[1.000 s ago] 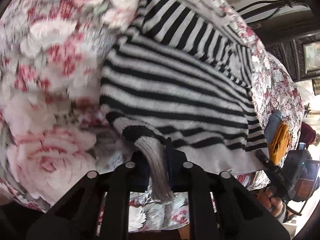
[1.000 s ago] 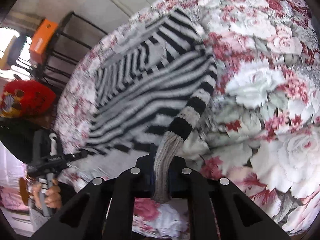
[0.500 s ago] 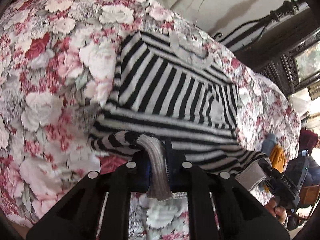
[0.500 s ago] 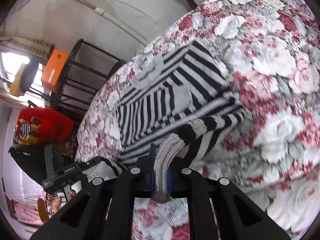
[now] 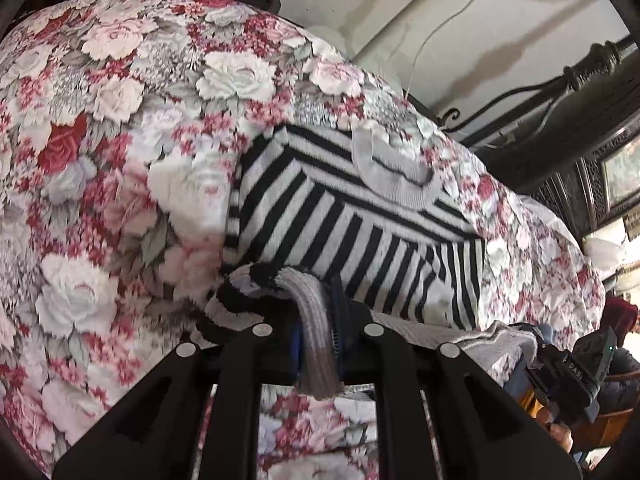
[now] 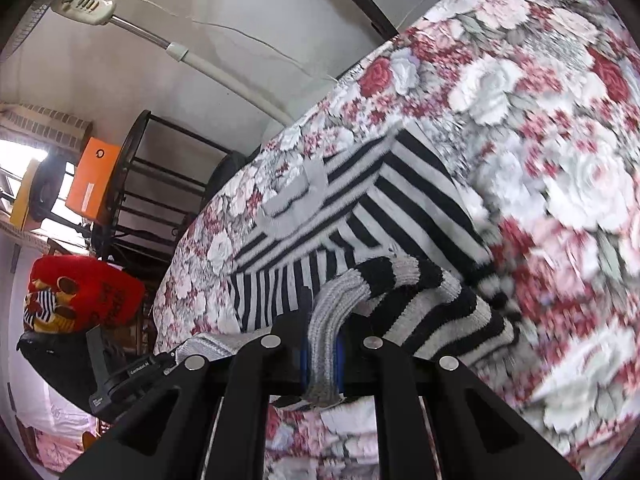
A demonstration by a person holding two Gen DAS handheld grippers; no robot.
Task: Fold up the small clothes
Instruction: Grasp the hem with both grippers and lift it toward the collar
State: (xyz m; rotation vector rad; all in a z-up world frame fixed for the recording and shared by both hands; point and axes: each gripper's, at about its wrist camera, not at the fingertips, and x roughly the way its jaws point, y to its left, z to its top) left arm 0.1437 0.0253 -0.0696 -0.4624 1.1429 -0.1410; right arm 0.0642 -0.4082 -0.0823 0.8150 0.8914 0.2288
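Note:
A small black-and-white striped sweater (image 5: pixel 352 232) with a grey collar lies on a floral bedspread (image 5: pixel 100 140). My left gripper (image 5: pixel 316 336) is shut on a grey ribbed sleeve cuff (image 5: pixel 314 320), and the striped sleeve bunches to its left. My right gripper (image 6: pixel 322 356) is shut on the other grey cuff (image 6: pixel 328 320), with its striped sleeve (image 6: pixel 432 300) curling to the right over the sweater (image 6: pixel 400 200). The other gripper shows at the lower right of the left wrist view (image 5: pixel 576 368) and the lower left of the right wrist view (image 6: pixel 128 372).
A dark metal bed frame (image 5: pixel 580 76) and carved furniture stand past the bed. In the right wrist view, a black rack (image 6: pixel 160 184) holds an orange box (image 6: pixel 94 184). A red plush toy (image 6: pixel 80 296) and a fan stand (image 6: pixel 200 60) are at the left.
Both grippers have carried the sleeve cuffs up over the sweater toward its collar end. The lower part of the sweater has folded under, and more wall and furniture shows.

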